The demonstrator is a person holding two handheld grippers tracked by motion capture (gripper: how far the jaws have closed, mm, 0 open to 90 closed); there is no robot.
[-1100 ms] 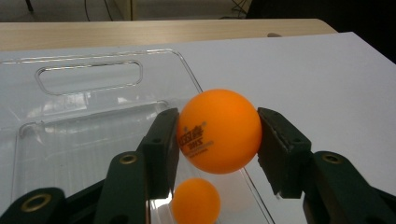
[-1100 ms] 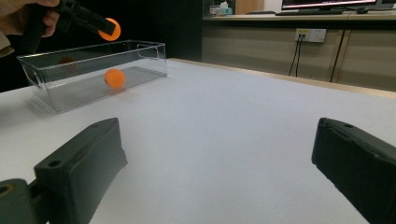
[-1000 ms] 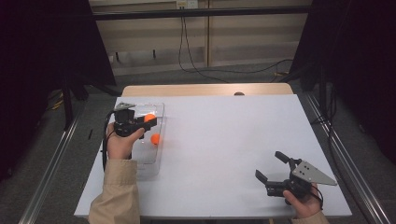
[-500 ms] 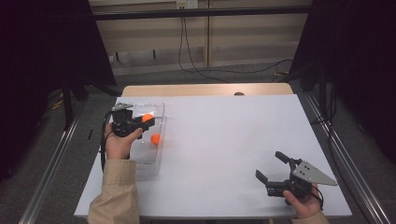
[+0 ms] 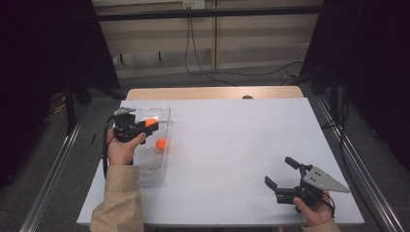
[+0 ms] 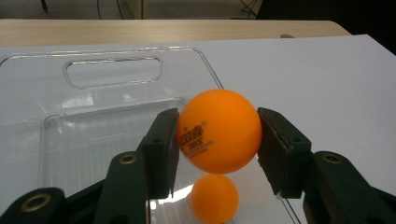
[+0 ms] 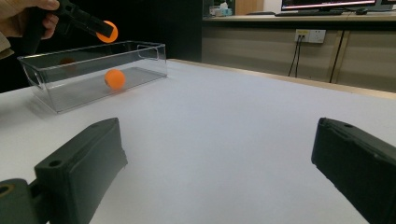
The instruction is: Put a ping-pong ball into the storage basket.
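Observation:
My left gripper [image 5: 146, 124] is shut on an orange table-tennis ball [image 5: 151, 122] and holds it above the far half of a clear plastic tray [image 5: 145, 174]. In the left gripper view both jaws press the sides of this ball [image 6: 219, 126]. A second orange ball [image 6: 215, 203] lies on the tray floor right below it, and it also shows in the high view [image 5: 160, 143]. My right gripper [image 5: 279, 170] rests near the table's front right, open, with nothing between its jaws. From the right gripper [image 7: 219, 154] I see the tray [image 7: 70, 88] far off, with the held ball [image 7: 110, 31] above it.
The white table [image 5: 232, 145] stretches wide between the two grippers. A wooden strip [image 5: 212, 93] runs along its far edge. Dark curtains and metal rails flank both sides, and cables hang on the back wall.
My left gripper has edged slightly left with the ball still held. The right gripper and the ball in the tray have stayed put.

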